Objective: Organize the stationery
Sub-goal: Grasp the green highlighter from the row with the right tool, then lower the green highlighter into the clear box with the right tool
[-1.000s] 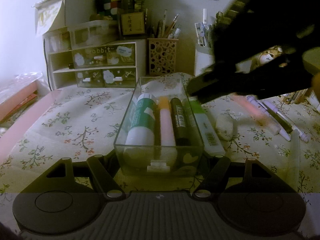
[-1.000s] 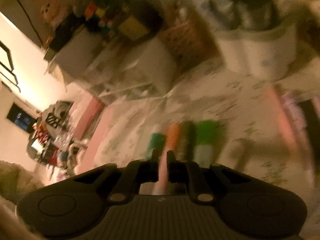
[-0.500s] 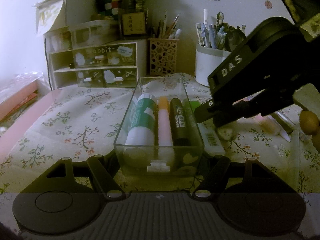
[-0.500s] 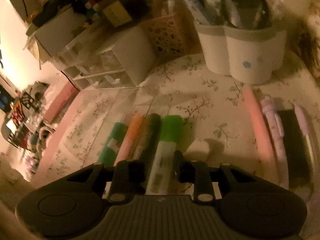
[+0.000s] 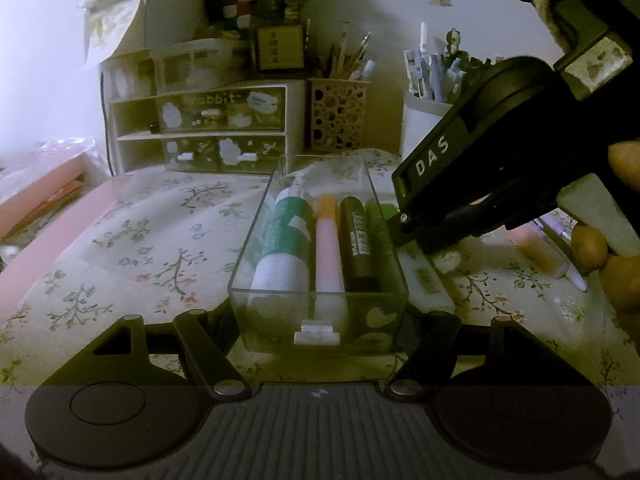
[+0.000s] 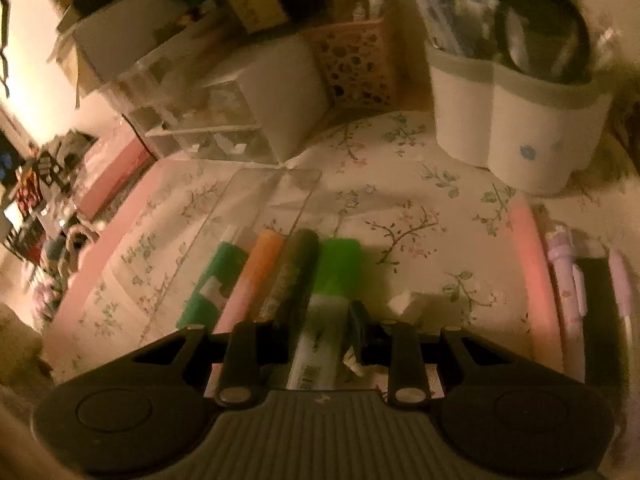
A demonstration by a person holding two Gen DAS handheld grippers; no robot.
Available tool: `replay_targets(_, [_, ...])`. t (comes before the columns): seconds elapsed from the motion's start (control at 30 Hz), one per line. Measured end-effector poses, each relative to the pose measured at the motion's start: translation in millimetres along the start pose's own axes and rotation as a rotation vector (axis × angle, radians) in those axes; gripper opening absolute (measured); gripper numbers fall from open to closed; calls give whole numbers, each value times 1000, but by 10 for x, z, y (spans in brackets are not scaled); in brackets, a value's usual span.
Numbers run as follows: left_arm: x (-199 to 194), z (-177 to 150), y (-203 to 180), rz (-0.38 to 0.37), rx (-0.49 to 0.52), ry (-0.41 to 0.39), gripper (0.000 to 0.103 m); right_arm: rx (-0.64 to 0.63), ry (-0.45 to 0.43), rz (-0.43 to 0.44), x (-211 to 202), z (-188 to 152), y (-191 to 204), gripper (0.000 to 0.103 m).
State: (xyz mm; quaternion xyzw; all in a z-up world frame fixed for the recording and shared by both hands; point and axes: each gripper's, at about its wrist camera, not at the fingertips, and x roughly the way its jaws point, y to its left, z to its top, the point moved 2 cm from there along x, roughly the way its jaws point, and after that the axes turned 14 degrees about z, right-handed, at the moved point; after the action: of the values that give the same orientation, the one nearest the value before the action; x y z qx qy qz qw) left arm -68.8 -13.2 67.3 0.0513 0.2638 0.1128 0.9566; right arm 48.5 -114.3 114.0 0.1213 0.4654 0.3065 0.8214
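Observation:
My left gripper (image 5: 320, 320) is shut on the near end of a clear plastic box (image 5: 256, 256), one finger on each side wall. In the box lie a green-and-white tube (image 5: 288, 240), a pink pen with an orange cap (image 5: 329, 256) and a dark marker (image 5: 358, 240). A green-capped highlighter (image 6: 336, 264) rests on the cloth just right of the box (image 6: 276, 184). Its white body (image 5: 426, 280) shows beside the box wall. My right gripper (image 6: 320, 328) straddles it from above, open, fingers close on either side.
A white eraser (image 6: 404, 304), a pink pen (image 6: 532, 272), lilac pens (image 6: 564, 280) and a dark flat item (image 6: 596, 320) lie to the right. At the back stand a drawer unit (image 5: 208, 132), a perforated pen holder (image 5: 338, 120) and white pen cups (image 6: 516, 132). A person's fingers (image 5: 616, 272) hold the right gripper.
The right gripper has shifted from the pink pen over to the green highlighter, opened its jaws and sunk lower around it. The left gripper and the box have stayed put.

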Motion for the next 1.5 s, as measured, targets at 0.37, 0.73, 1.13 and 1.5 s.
replay_targets(0.37, [3,1,44,-6,-3,-2,73,-56,12,-39,64,9,41,26])
replay_targets(0.73, [12,-2,21,-20,11,-1,73,199,-145,103,-242,-84,-189,26])
replay_targets(1.13, [16,1,21,-22,14,-1,73,292,-208,202,-409,17,-51,26])
replay_targets(1.5, [14,4,7,-32,15,2,73,323,-221,184,-437,30,-85,25])
